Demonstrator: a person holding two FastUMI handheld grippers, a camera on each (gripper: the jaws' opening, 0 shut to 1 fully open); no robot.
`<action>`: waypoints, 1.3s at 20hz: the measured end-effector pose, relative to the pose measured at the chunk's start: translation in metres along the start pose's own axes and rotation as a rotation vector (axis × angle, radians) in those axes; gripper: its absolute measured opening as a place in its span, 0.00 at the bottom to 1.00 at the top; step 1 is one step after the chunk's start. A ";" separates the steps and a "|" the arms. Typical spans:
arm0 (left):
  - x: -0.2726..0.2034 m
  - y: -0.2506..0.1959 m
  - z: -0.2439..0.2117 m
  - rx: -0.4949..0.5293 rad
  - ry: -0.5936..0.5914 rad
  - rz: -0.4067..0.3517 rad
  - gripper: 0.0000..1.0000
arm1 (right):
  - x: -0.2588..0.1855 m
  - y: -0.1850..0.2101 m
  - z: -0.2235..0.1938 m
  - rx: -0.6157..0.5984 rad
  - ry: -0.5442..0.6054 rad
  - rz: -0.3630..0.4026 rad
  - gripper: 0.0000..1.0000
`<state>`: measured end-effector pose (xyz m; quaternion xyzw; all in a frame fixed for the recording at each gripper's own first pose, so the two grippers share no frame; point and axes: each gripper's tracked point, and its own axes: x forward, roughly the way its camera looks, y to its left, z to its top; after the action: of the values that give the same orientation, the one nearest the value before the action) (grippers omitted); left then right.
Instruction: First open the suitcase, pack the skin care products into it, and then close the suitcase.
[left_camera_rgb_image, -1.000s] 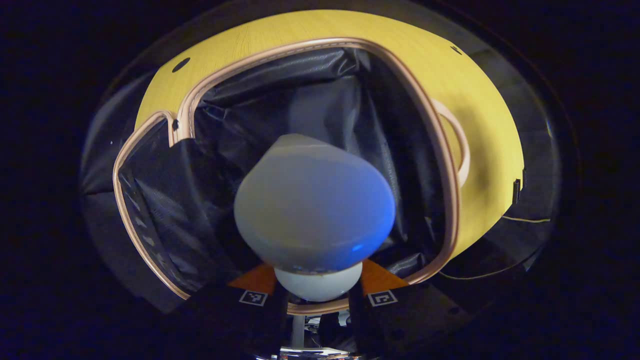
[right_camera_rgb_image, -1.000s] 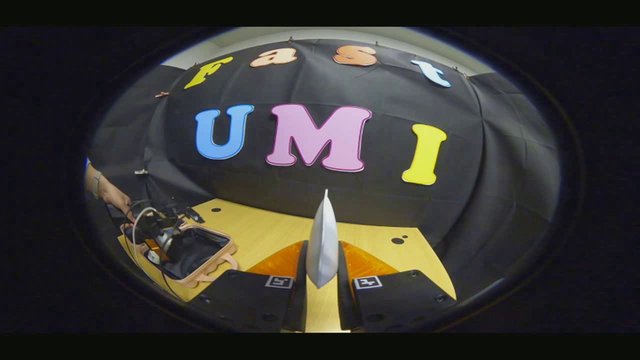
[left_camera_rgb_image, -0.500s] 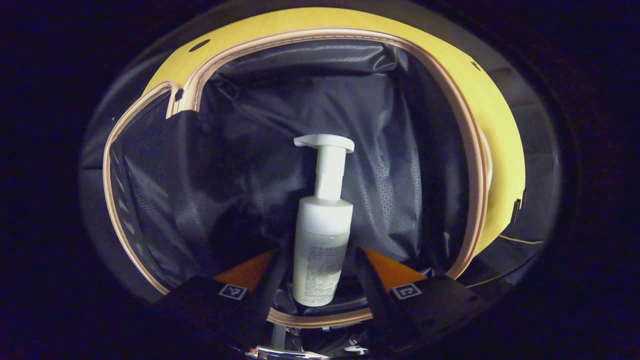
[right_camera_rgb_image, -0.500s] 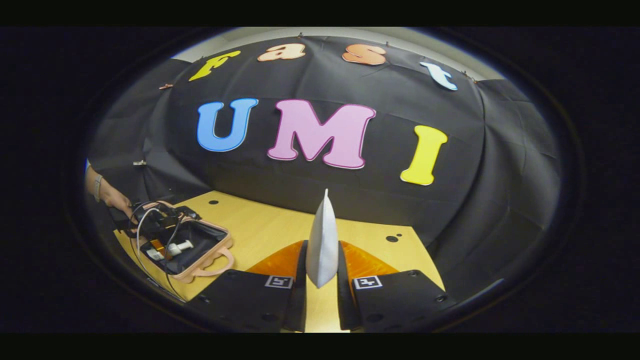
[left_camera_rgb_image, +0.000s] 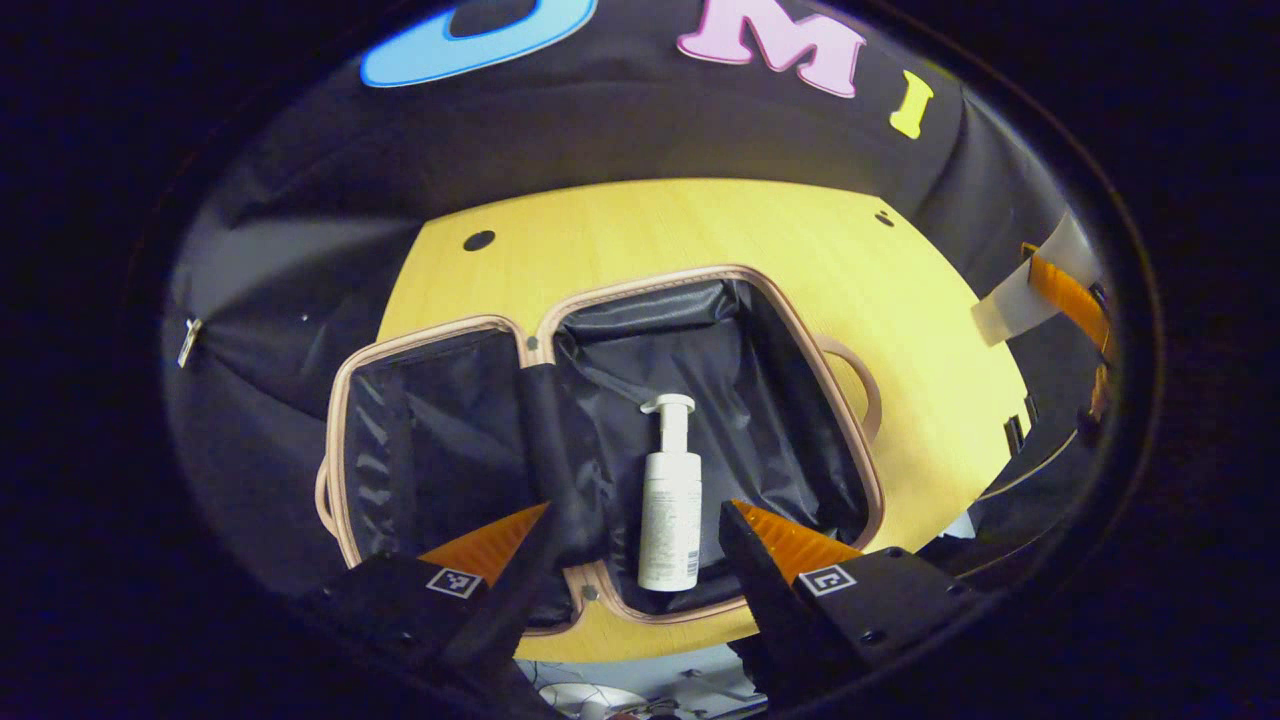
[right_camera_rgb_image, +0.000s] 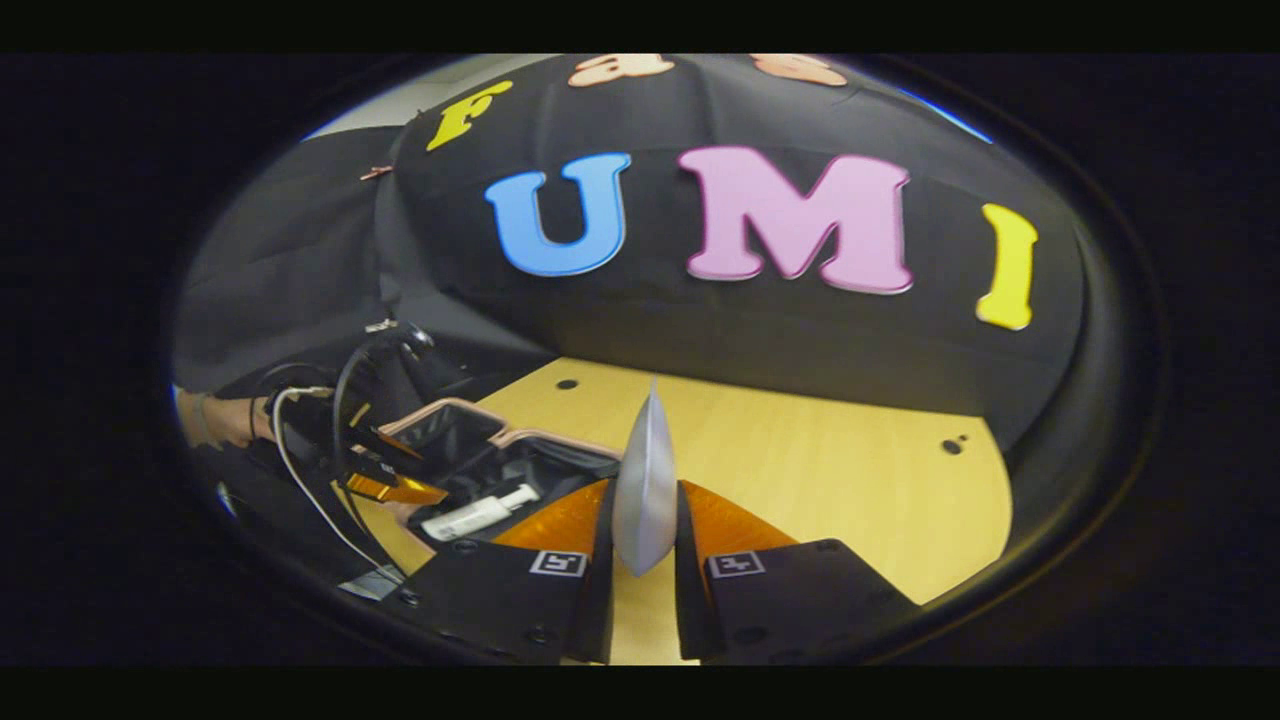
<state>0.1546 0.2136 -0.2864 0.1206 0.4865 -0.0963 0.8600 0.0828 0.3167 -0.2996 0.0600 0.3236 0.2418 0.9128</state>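
left gripper now higher over suitcase, fingers spread (right gripper pinching pouch)

White pump bottle lies inside open suitcase.

Both my feeds are dim, and the fisheye bends everything hard toward the rims. The counter is evenly lit from above, while the suitcase lining stays murky with faint sheen. Focus is fairly sharp centrally, softer outward.
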 end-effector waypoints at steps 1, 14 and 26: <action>-0.009 0.010 -0.004 -0.051 -0.029 -0.006 0.98 | 0.015 0.013 -0.014 0.023 0.053 0.024 0.29; -0.063 0.145 -0.087 -0.397 -0.101 0.113 0.97 | 0.126 0.114 -0.180 0.373 0.678 0.112 0.29; -0.060 0.179 -0.086 -0.462 -0.113 0.192 0.97 | 0.137 0.099 -0.174 0.466 0.715 -0.091 0.66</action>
<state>0.1046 0.4126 -0.2570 -0.0388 0.4332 0.0931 0.8956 0.0273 0.4608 -0.4870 0.1625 0.6680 0.1272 0.7150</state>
